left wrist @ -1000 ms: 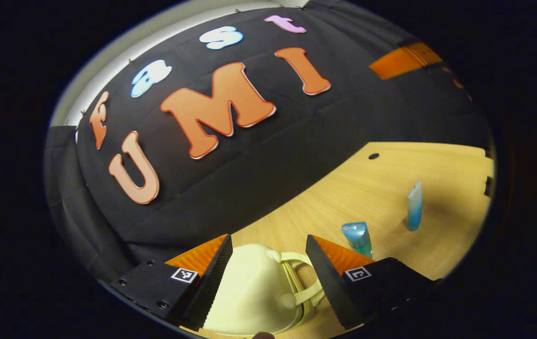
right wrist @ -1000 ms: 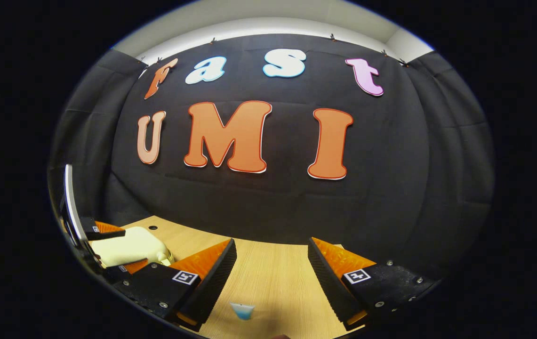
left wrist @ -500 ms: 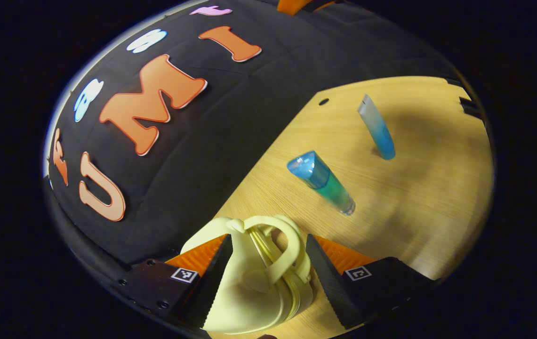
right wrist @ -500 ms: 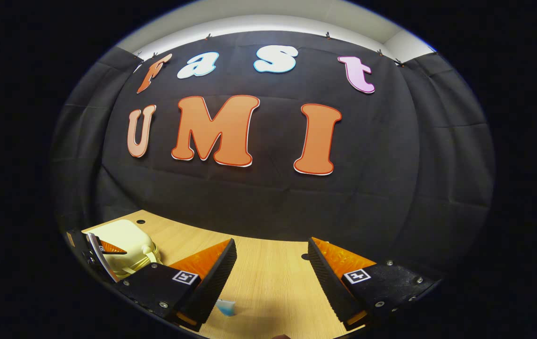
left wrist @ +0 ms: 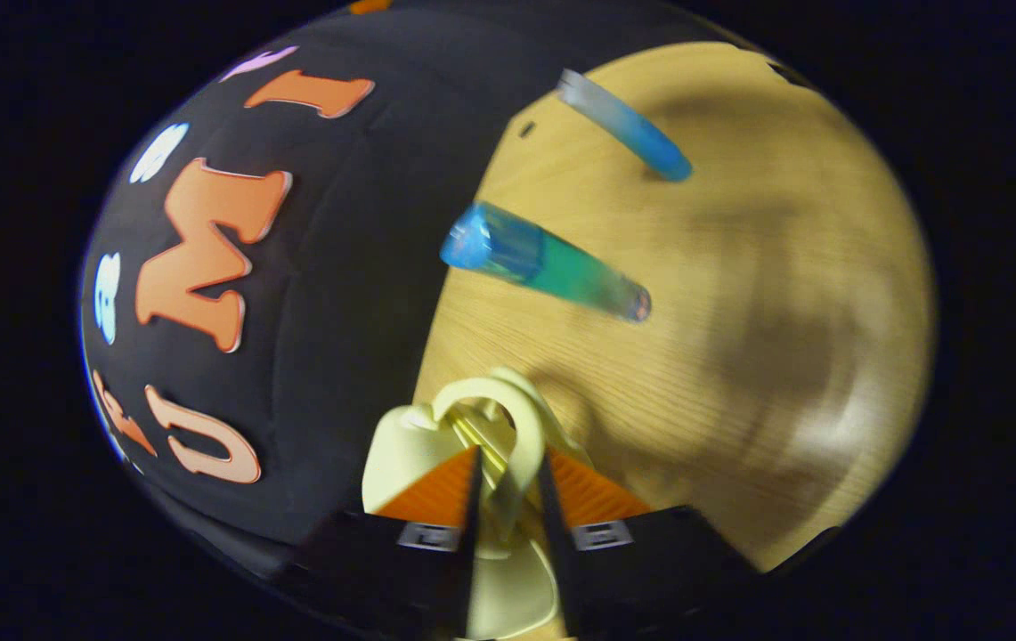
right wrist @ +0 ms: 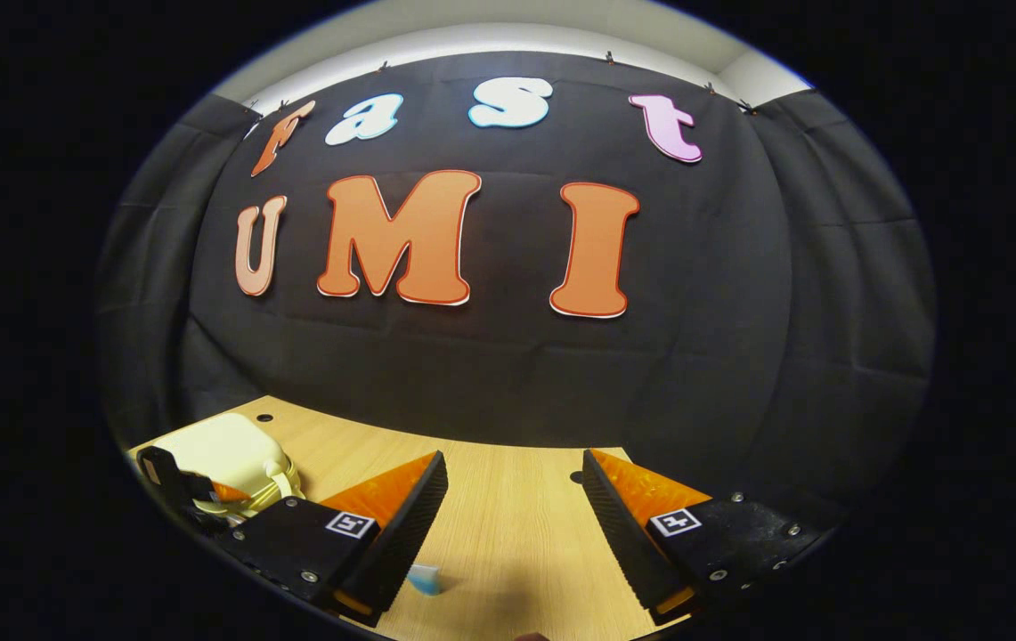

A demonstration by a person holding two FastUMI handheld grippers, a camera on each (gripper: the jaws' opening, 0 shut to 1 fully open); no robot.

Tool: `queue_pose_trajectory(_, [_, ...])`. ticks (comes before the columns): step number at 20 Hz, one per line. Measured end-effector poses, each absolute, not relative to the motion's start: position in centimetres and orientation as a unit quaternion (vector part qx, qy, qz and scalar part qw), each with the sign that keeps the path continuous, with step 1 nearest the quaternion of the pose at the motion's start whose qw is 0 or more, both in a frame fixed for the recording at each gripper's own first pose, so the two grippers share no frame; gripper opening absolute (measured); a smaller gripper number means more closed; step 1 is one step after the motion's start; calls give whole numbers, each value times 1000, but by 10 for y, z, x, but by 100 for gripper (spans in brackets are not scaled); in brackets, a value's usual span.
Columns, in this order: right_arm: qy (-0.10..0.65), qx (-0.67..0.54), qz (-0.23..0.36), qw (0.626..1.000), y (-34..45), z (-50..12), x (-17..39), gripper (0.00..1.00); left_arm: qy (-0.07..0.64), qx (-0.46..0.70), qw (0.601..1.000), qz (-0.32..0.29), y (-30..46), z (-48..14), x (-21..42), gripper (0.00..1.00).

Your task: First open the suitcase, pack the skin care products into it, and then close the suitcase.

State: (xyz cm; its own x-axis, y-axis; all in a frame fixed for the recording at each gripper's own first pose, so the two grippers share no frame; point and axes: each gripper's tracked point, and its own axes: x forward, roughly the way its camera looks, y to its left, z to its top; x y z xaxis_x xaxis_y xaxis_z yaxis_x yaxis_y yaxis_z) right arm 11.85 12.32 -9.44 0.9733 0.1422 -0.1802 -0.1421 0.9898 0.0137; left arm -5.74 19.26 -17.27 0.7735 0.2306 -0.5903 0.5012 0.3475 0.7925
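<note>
A small pale yellow suitcase (left wrist: 401,445) stands closed on the wooden table (left wrist: 784,267). In the left gripper view my left gripper (left wrist: 510,507) is shut on one loop of its handle (left wrist: 525,427), and the view is rolled sideways. Beyond it stand a blue-green bottle (left wrist: 552,271) and a blue and white tube (left wrist: 628,125). In the right gripper view my right gripper (right wrist: 515,516) is open above the table with nothing between its fingers. The tip of a blue product (right wrist: 425,580) peeks out beside its left finger. The suitcase (right wrist: 223,450) and the left gripper (right wrist: 178,476) sit at the far left.
The black cloth wall (right wrist: 508,356) rises right behind the table's far edge. Small round holes (right wrist: 264,417) mark the tabletop near that edge. Bare wood (right wrist: 516,534) lies under my right gripper.
My left gripper has rolled further sideways and shut on the suitcase handle, which stood between open fingers half a second ago. The right gripper has only drifted slightly.
</note>
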Motion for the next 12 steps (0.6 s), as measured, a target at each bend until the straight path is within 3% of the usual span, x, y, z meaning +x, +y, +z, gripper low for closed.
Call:
queue_pose_trajectory(1, [88, 0, 71, 994, 123, -93, 118, 96, 323, 566, 753, -91, 191, -172, -55, 20])
queue_pose_trajectory(3, [86, 0, 72, 994, 124, -93, 116, 96, 324, 554, 762, -86, 183, -163, -59, 21])
queue_pose_trajectory(4, [88, 0, 75, 993, 125, -96, 115, 96, 320, 544, 770, -90, 182, -163, -54, 9])
queue_pose_trajectory(12, [102, 6, 102, 990, 140, -100, 116, 96, 297, 397, 868, -8, 198, -124, -40, 10])
